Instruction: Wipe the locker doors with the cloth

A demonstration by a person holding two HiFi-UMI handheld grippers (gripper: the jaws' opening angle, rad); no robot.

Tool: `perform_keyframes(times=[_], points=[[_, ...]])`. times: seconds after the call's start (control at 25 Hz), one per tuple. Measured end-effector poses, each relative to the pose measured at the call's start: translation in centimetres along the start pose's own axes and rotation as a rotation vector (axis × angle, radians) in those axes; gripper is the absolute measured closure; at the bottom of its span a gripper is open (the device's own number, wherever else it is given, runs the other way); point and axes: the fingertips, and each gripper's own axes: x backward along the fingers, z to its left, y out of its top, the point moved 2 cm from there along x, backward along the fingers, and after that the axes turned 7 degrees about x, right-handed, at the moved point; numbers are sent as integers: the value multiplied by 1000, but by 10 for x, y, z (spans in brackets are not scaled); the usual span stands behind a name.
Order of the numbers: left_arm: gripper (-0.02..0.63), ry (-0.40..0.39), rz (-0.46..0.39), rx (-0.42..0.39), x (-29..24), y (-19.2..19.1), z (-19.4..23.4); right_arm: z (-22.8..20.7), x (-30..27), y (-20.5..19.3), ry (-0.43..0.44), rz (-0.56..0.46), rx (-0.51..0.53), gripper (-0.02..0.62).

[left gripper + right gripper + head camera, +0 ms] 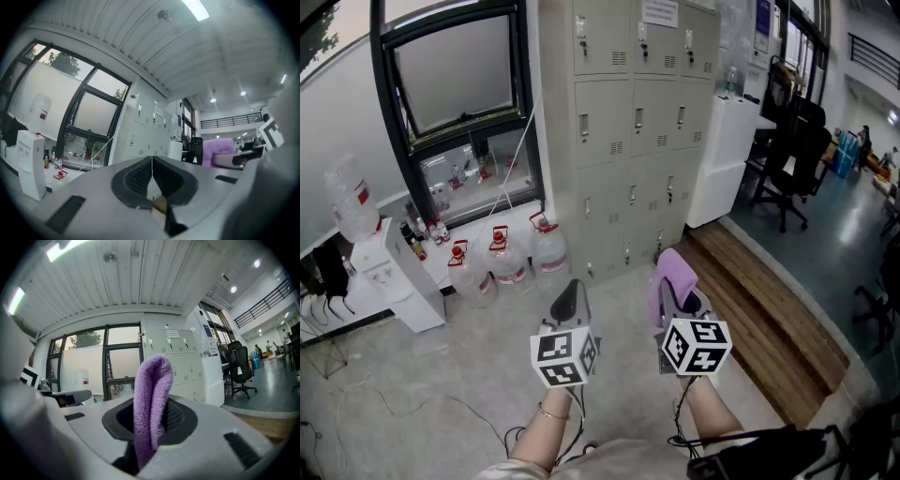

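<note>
The right gripper (679, 300) pinches the folded cloth (150, 404); the left gripper (570, 300) is pressed together, empty. With the lockers (628, 141) well ahead, the cloth may slip out under wiping pressure.

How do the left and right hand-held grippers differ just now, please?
The left hand-held gripper is shut on nothing; the right hand-held gripper is shut on a folded purple terry cloth. The left's pads meet; the right's are parted by the cloth. Both point towards the grey metal lockers.

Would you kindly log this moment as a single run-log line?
step: before wiping | right gripper: shut on cloth | left gripper: shut, empty | lockers: ahead, out of contact
</note>
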Motion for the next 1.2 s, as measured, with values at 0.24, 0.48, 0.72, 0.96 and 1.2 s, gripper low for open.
perform_keyframes(times=[0.24, 0.48, 0.72, 0.96, 1.2], points=[[597, 5, 7, 2, 11, -3, 13, 14, 1, -5, 1, 6, 3, 532], [597, 12, 15, 0, 21, -2, 26, 30, -2, -8, 18, 20, -8, 529], [597, 10, 19, 1, 26, -1, 41, 40, -7, -11, -1, 32, -6, 526], [597, 11, 52, 8, 21, -15, 49, 39, -13, -27, -17, 63, -25, 526], [597, 11, 96, 13, -13, -36, 49, 12, -39, -44, -37, 95, -57, 526]])
